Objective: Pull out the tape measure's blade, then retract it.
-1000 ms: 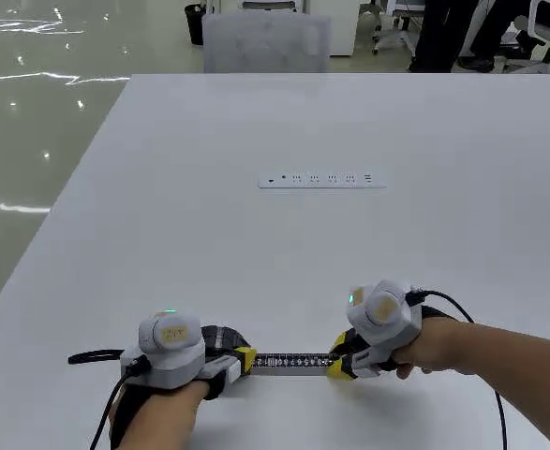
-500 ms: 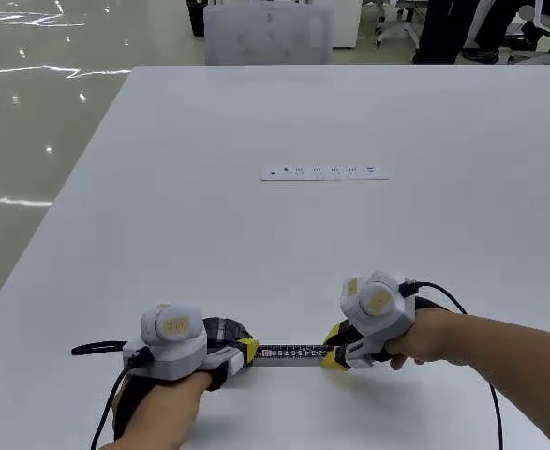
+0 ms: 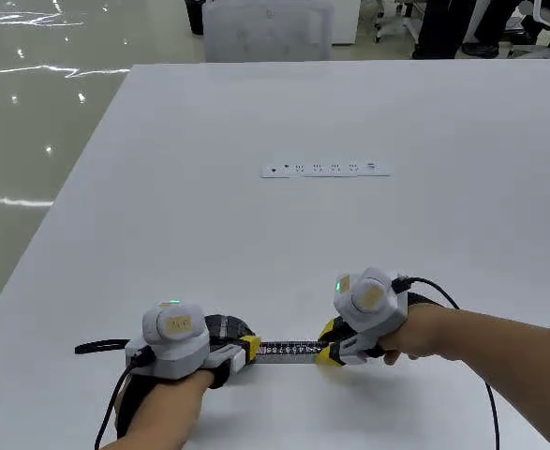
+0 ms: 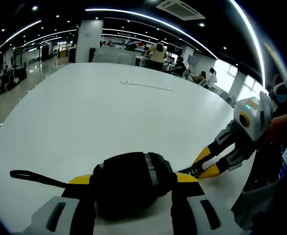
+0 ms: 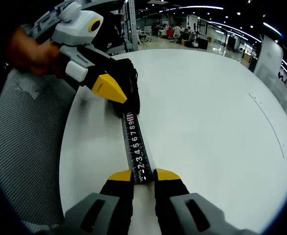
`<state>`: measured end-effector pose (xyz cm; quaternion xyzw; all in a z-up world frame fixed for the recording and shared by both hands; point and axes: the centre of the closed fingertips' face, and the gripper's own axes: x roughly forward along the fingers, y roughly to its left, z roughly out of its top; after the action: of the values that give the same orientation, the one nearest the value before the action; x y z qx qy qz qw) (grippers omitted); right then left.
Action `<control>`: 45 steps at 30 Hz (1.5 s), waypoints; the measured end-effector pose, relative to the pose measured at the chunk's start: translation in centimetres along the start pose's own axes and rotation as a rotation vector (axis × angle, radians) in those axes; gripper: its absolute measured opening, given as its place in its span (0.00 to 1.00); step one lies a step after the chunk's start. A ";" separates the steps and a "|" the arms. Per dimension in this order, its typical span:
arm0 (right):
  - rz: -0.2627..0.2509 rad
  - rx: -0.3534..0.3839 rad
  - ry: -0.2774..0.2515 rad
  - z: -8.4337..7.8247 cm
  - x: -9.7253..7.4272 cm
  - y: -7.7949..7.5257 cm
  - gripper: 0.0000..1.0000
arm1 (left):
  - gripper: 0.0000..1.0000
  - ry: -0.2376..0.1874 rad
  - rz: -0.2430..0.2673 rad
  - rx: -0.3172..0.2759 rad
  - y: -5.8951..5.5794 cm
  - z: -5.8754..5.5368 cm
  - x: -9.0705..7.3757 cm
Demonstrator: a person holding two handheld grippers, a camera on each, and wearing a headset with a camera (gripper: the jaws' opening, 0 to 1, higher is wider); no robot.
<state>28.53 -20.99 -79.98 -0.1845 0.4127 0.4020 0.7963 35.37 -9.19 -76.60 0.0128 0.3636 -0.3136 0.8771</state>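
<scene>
Left gripper (image 3: 246, 349) and right gripper (image 3: 326, 343): each is a rounded light-grey housing with a tan disc (image 3: 174, 324) and a small green lamp (image 3: 170, 304) on top. The grey jaw arms end in yellow wedge-shaped tips. A thin black cable (image 3: 441, 291) leaves the rear of each unit, and a dark strap (image 3: 136, 401) wraps each hand at the wrist.

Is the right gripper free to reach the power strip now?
Probably not yet: right gripper is shut on the blade, which runs into the case the left gripper holds; nothing else blocks the strip.
</scene>
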 end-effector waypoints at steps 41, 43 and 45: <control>0.005 -0.017 -0.008 2.4 1.5 0.7 0.14 | 0.59 0.001 -0.005 0.000 0.1 0.1 0.0; 0.008 -0.016 -0.010 2.4 1.6 0.8 0.14 | 0.59 0.002 -0.006 0.000 0.1 0.0 0.0; 0.009 -0.018 -0.010 2.5 1.6 0.9 0.14 | 0.59 0.003 -0.006 0.000 0.1 0.0 0.0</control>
<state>29.69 -18.08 -79.78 -0.1878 0.4059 0.4101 0.7948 35.44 -9.16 -76.59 0.0122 0.3648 -0.3161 0.8757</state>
